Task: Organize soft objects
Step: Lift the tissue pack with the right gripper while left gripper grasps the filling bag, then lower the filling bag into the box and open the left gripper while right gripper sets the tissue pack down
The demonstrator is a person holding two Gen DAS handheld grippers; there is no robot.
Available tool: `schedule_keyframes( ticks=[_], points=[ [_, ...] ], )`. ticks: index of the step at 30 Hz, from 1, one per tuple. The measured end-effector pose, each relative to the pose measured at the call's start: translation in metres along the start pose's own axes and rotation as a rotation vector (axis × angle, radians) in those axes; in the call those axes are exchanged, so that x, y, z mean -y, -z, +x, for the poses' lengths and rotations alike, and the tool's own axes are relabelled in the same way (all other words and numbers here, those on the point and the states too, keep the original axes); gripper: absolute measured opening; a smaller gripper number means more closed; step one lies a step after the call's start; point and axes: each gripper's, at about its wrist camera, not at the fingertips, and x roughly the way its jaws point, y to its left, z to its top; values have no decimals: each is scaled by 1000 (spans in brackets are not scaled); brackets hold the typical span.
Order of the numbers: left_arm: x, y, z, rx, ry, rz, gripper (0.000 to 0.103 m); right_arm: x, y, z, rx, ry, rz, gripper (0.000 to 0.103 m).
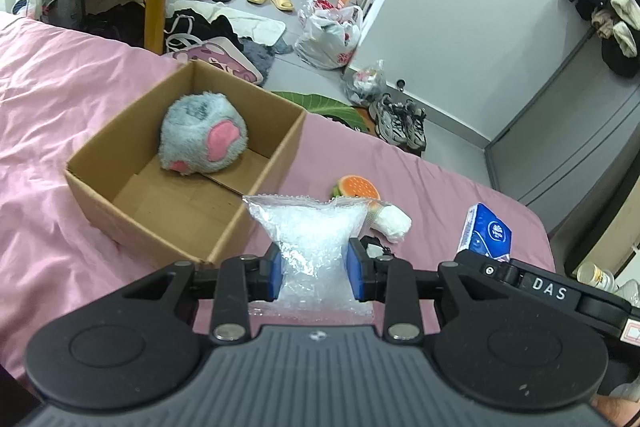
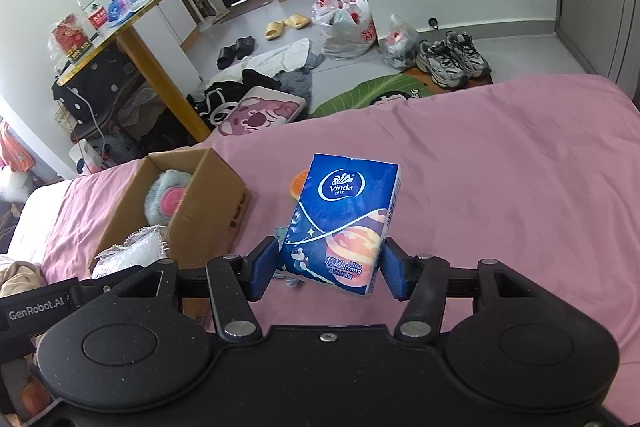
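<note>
- Left gripper [image 1: 316,263]: 2 blue pads clamped on clear bubble-wrap bag [image 1: 310,235], beside open brown cardboard box [image 1: 256,183].
- Right gripper [image 2: 330,267]: clamped on blue Vinda tissue pack [image 2: 344,223], above pink bedsheet [image 2: 480,167].
- Grey-pink plush ball [image 1: 202,135] lies inside box.

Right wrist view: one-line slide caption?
Right tool grips a blue tissue pack above the pink bed, cardboard box alongside.
</note>
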Motion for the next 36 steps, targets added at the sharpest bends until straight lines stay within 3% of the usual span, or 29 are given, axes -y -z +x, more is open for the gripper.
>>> schedule_keyframes(
  ticks=[26,32,36],
  points=[
    [-63,-29,-13,81,-84,-129,31,-76,-6,10,3,-62,-79,54],
    [-76,-35,-8,93,-113,-168,31,-89,-9,20,-7,-87,-100,32],
    [-83,-37,-2,86,-130,-190,31,-87,-11,29,-31,-94,-88,29]
  ],
)
